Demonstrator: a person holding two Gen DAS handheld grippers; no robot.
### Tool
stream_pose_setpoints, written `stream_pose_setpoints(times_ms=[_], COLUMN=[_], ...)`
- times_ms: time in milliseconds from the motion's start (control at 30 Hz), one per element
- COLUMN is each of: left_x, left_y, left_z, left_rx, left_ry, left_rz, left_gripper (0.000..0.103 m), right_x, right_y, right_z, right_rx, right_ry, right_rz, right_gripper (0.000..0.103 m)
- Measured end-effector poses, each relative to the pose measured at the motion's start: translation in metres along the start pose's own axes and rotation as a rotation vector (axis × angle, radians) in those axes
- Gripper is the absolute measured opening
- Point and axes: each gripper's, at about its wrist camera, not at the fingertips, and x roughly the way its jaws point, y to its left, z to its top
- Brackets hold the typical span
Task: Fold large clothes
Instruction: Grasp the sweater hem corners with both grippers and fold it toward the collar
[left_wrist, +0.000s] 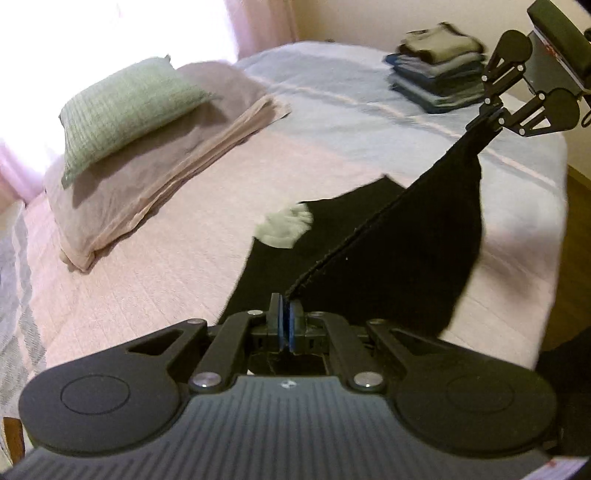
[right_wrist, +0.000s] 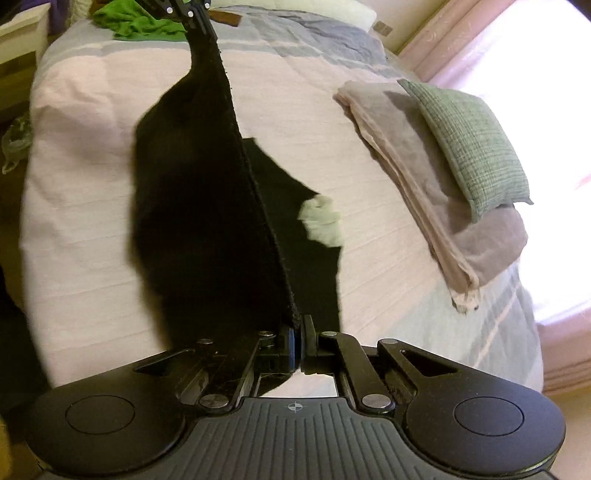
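Observation:
A black garment (left_wrist: 413, 236) hangs stretched above the bed, its upper edge taut between both grippers. My left gripper (left_wrist: 286, 314) is shut on one end of that edge. My right gripper (left_wrist: 493, 116) pinches the other end at the far right of the left wrist view. In the right wrist view my right gripper (right_wrist: 298, 341) is shut on the black garment (right_wrist: 199, 206), and my left gripper (right_wrist: 197, 14) holds the far end at the top. The lower part lies on the bed, with a whitish patch (left_wrist: 286, 225) (right_wrist: 323, 219) showing on it.
The bed (left_wrist: 147, 288) has a pink and pale blue cover. A green pillow (left_wrist: 125, 107) rests on folded beige bedding (left_wrist: 155, 173). Stacked folded clothes (left_wrist: 439, 70) sit at the far corner. A green garment (right_wrist: 140, 20) lies at the bed's other end. Wooden floor (left_wrist: 576, 229) lies beyond.

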Motion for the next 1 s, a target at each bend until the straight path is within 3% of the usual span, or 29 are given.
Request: stream_pose_setpoints(times_ms=[167,367,667,900,1000], left_x=[0.071,0.152,0.251,0.317,0.334], left_y=[0.049,0.097,0.146,0.158,0.160], left_z=[0.030,0.042,0.033,0.009,-0.002], left_rx=[-0.059,-0.108,-0.165,-0.234,-0.272], left_ry=[0.087,0.177,0.243,0.273,0.271], left_rz=[-0.013,-0.055,-0.113,-0.136,-0.135], left_gripper=[0.000,0.001,0.001,0.001,0.006], right_x=[0.066,0.143,0.231,0.290,0.308], right_y=[-0.079,-0.144,-0.179,-0.186,-0.187], right_z=[-0.007,-0.006,-0.001,-0.013,-0.022], right_rx=[0.011,0.039,0.128,0.216,0.298], right_ry=[0.017,0.056,0.125,0.162,0.168], right_rz=[0.097,0.161,0.190,0.213,0.226], right_gripper=[0.000,0.000,0.000,0.000,0.000])
